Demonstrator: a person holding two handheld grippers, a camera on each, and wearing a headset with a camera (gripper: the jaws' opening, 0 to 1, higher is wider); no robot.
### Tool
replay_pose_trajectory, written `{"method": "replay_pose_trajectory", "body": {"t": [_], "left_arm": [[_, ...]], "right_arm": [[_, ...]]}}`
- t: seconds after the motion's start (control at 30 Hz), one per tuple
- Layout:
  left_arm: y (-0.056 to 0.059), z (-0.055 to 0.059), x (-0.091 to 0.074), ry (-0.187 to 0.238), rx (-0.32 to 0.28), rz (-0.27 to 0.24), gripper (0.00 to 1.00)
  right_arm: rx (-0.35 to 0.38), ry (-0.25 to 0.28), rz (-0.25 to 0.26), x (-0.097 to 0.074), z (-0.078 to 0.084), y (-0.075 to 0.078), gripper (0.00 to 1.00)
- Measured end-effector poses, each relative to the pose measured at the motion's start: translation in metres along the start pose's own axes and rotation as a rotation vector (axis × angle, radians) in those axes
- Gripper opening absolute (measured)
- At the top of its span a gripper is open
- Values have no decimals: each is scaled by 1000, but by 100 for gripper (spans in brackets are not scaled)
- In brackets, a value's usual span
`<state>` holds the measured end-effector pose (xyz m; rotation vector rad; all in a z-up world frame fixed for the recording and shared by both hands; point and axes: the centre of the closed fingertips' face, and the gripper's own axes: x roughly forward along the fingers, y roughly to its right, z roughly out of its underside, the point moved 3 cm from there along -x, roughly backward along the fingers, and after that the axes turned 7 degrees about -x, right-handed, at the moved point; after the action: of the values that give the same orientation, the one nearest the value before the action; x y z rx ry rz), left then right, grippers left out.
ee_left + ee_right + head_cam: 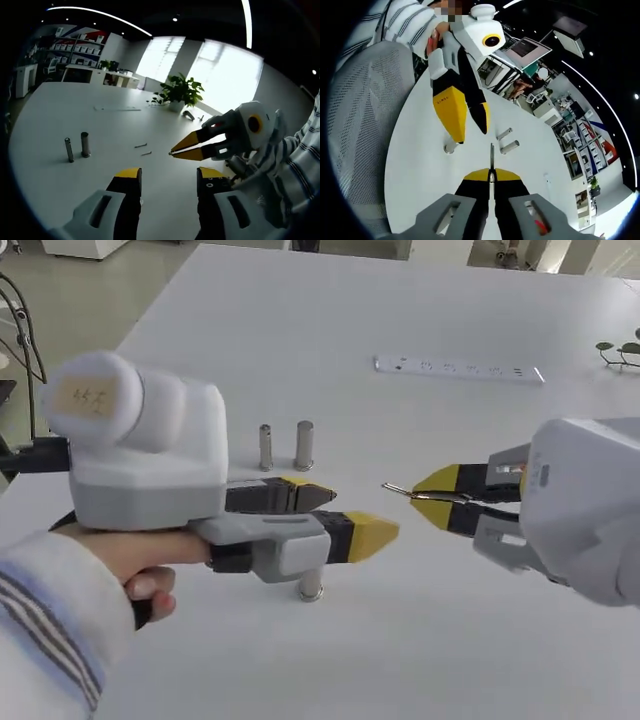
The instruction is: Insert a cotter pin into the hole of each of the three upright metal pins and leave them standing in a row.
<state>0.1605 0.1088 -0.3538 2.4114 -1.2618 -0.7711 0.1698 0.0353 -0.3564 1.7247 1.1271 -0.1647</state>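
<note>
One cotter pin (491, 156) pinched in right hand-held gripper (491, 176), protruding forward.

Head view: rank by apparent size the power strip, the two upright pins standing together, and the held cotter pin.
1. power strip, though farthest away
2. thicker upright pin
3. thinner upright pin, similar height
4. cotter pin, partly hidden in the right gripper

On the white table (250, 330), a slim upright metal pin (266, 447) stands just left of a thicker metal pin (304, 445). A third short metal pin (311, 588) stands nearer, under the left gripper (362, 512). To the right, the right gripper (418, 496) pinches a thin wire cotter pin (397, 489) that points left. A long flat power strip (460, 369) lies far right.
</note>
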Motion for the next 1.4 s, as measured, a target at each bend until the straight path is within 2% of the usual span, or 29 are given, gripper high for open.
{"method": "replay_pose_trajectory", "body": {"t": [0.1,0.23,0.37,0.5,0.63,1.0,1.4], "left_arm": [[2,0,2,0,-11,18,35],[6,2,4,-17,-13,46,26],[5,4,5,-25,-14,47,22],[5,5,6,-32,-24,54,14],[6,7,7,-49,-32,61,15],[5,13,10,-72,-58,64,2],[2,17,10,-85,-77,57,0]], "right_arm": [[-24,-1,-22,1,-4,-7,0],[-15,1,-27,4,-6,-12,0],[-16,8,-28,3,-10,-15,0],[-18,11,-32,3,-13,-16,0],[-21,16,-37,3,-14,-19,0],[-20,33,-61,5,-18,-25,0],[-36,39,-71,6,-20,-27,0]]}}
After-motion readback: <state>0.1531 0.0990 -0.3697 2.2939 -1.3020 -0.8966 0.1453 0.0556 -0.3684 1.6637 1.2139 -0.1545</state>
